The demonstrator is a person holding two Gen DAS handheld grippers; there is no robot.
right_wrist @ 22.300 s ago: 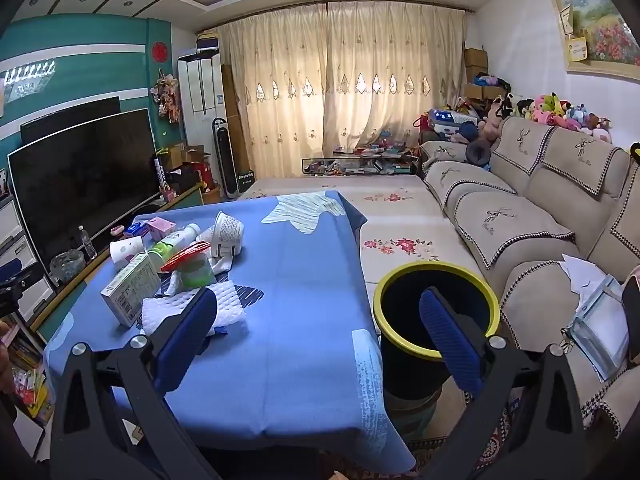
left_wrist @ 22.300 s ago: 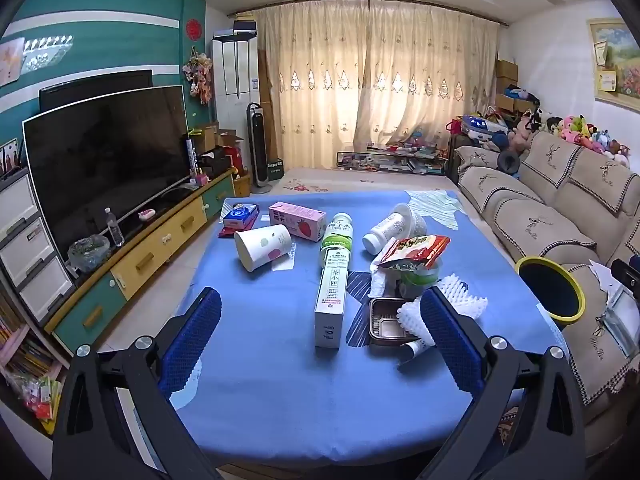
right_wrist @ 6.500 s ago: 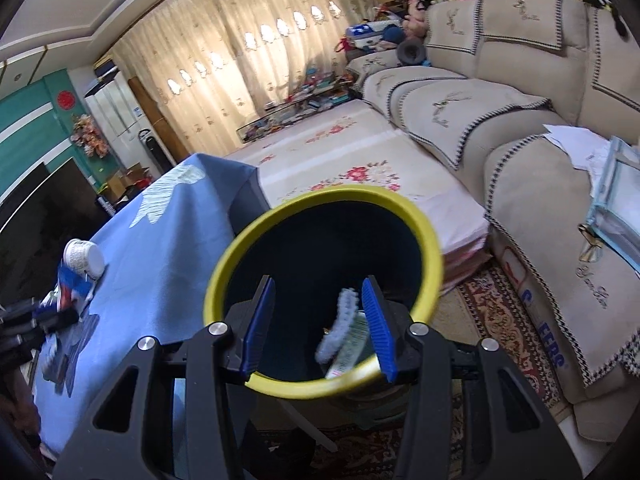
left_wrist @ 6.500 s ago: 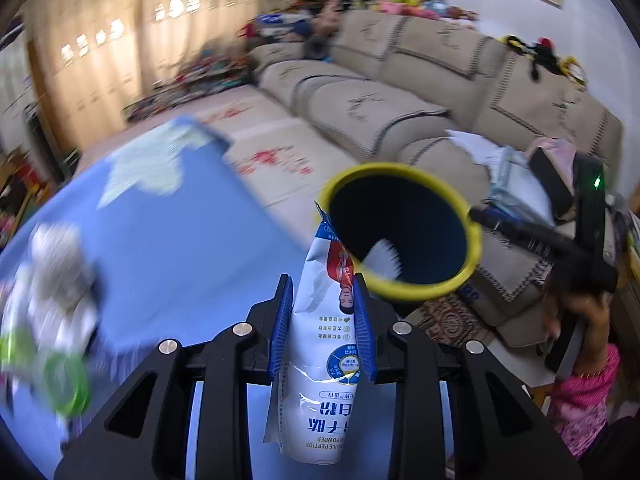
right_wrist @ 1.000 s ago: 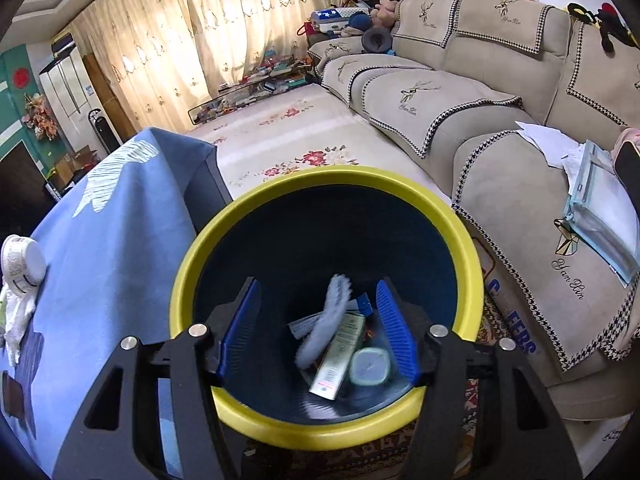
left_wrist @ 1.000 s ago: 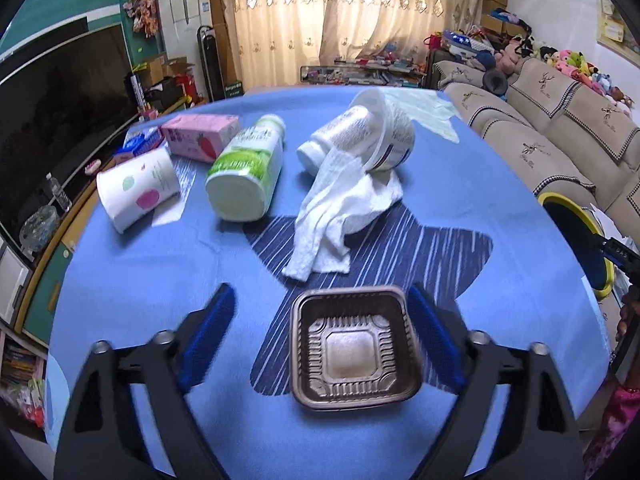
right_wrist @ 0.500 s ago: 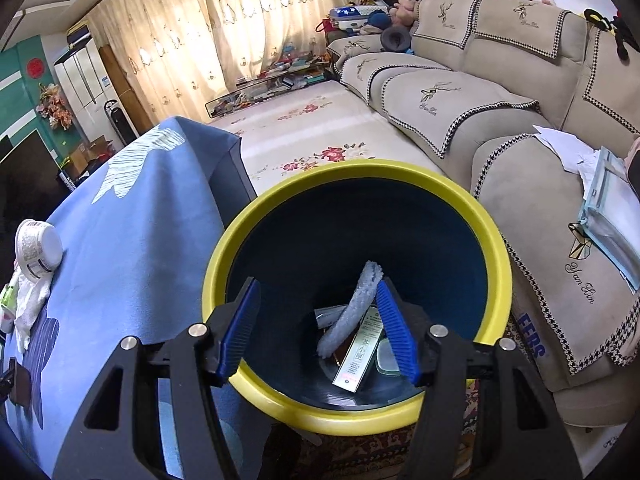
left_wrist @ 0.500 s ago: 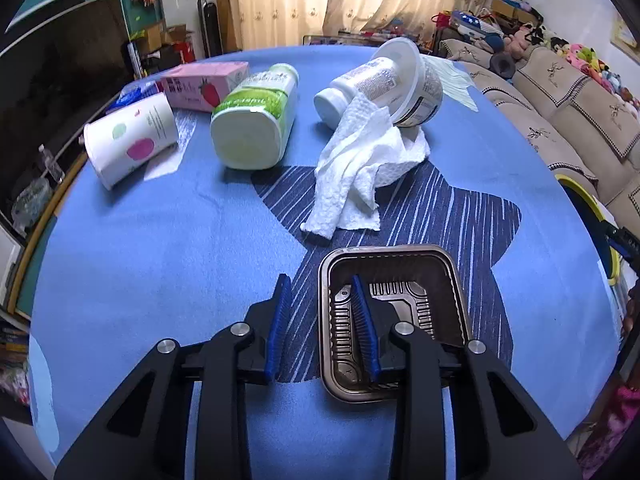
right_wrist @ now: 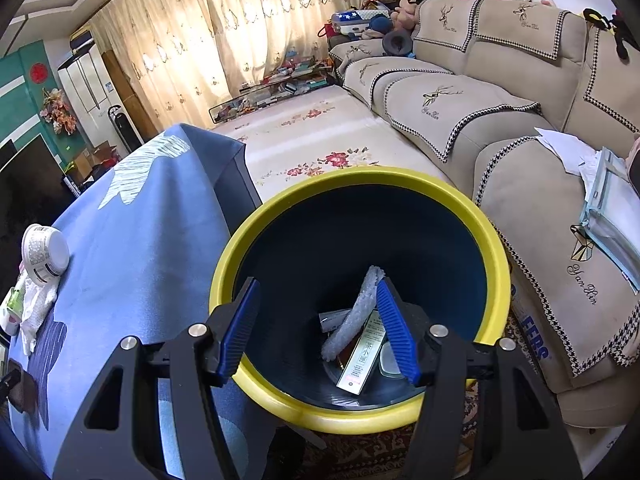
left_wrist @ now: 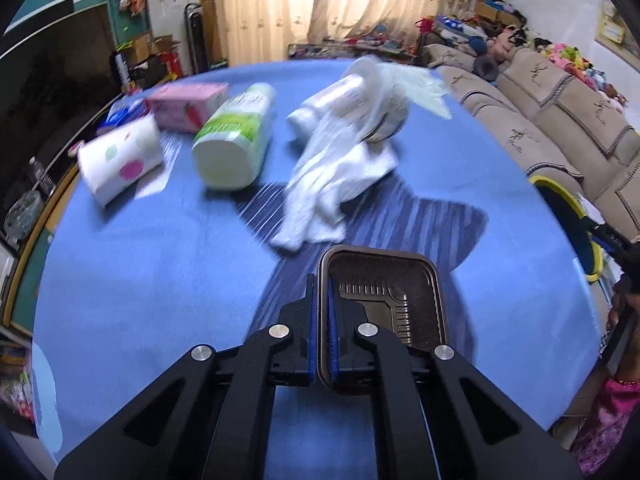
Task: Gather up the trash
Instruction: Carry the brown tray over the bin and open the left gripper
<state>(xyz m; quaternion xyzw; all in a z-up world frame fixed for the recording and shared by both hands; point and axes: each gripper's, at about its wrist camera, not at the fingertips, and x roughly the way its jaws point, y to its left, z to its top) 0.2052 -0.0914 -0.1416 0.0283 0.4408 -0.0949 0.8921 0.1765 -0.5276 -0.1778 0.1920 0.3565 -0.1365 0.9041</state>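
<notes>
My left gripper point(left_wrist: 323, 292) is shut on the left rim of a brown plastic tray point(left_wrist: 384, 312) that sits on the blue tablecloth point(left_wrist: 160, 264). Beyond the tray lie a white crumpled tissue point(left_wrist: 336, 184), a white tub with a bottle point(left_wrist: 360, 100), a green-and-white bottle point(left_wrist: 236, 136), a paper cup point(left_wrist: 120, 156) and a pink box point(left_wrist: 186, 106). My right gripper point(right_wrist: 316, 324) hangs open over the yellow-rimmed dark bin point(right_wrist: 360, 192), with nothing between its fingers. Inside the bin lie a white foam net point(right_wrist: 356, 316), a carton point(right_wrist: 362, 354) and other trash.
A beige sofa point(right_wrist: 500, 92) runs along the right, with papers point(right_wrist: 612, 200) on its seat. The bin's rim point(left_wrist: 560, 192) shows past the table's right edge in the left wrist view, beside a person's hand point(left_wrist: 624, 300). A TV cabinet point(left_wrist: 32, 208) stands on the left.
My left gripper closed from wide open onto the brown tray's left rim. The right gripper stayed open over the bin, almost still.
</notes>
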